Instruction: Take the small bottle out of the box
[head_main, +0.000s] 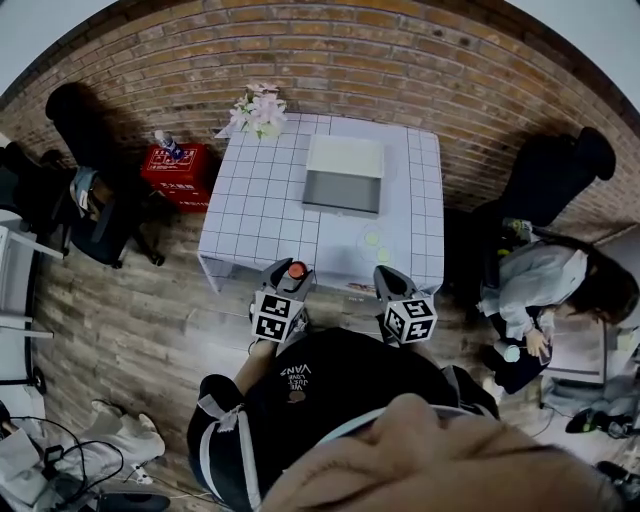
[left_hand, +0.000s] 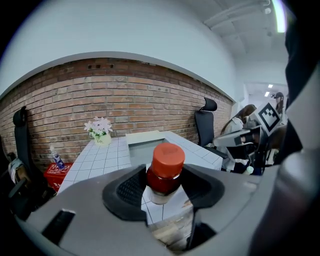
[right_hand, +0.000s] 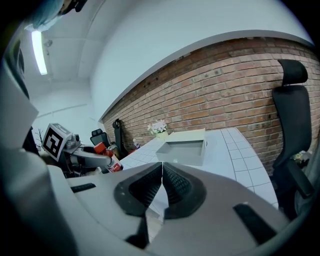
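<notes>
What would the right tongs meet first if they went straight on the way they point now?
Probably the white tiled table, near its front edge: the shut right tongs aim slightly down at it. The open grey box stands farther along that line; depth is unclear.

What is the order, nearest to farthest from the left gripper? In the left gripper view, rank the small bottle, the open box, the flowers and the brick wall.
1. Small bottle: clamped between the jaws of the left gripper.
2. Open box: straight ahead, mid-way along the table.
3. Flowers: at the table's far left corner.
4. Brick wall: behind the table.
</notes>
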